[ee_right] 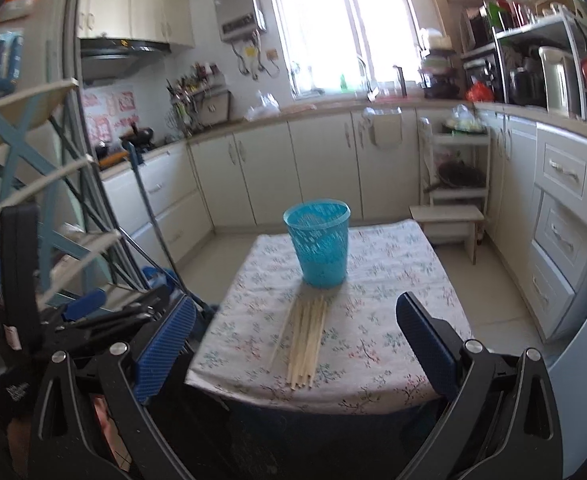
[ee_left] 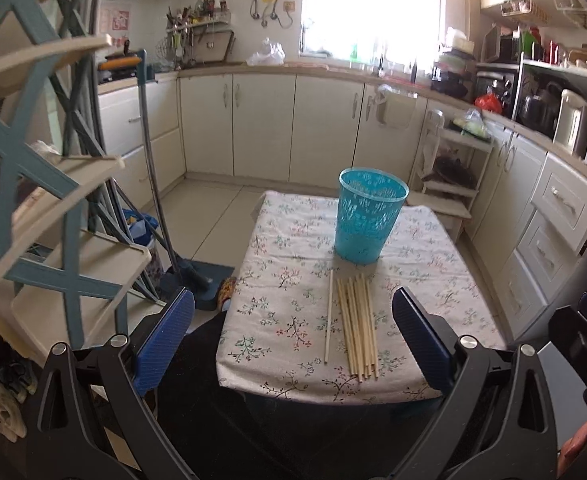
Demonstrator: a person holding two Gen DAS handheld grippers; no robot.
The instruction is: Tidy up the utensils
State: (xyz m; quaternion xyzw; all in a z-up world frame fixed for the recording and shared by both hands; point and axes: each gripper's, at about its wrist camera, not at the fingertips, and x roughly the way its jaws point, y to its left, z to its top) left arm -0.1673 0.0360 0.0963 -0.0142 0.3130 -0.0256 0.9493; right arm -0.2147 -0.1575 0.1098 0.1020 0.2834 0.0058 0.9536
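Note:
Several pale wooden chopsticks (ee_left: 357, 326) lie side by side on a small table with a floral cloth (ee_left: 277, 304), one stick (ee_left: 328, 316) a little apart on the left. A blue perforated plastic cup (ee_left: 367, 216) stands upright behind them. The chopsticks (ee_right: 307, 338) and the cup (ee_right: 319, 248) also show in the right wrist view. My left gripper (ee_left: 293, 336) is open and empty, held above the table's near edge. My right gripper (ee_right: 297, 344) is open and empty, also at the near edge. The left gripper's body shows at the left of the right wrist view (ee_right: 105, 312).
A blue-and-cream shelf rack (ee_left: 53, 200) stands close on the left. A broom and dustpan (ee_left: 189, 272) lean beside it. Cream kitchen cabinets (ee_left: 261, 128) run along the back and right. A small white stepped shelf (ee_left: 449, 184) stands behind the table.

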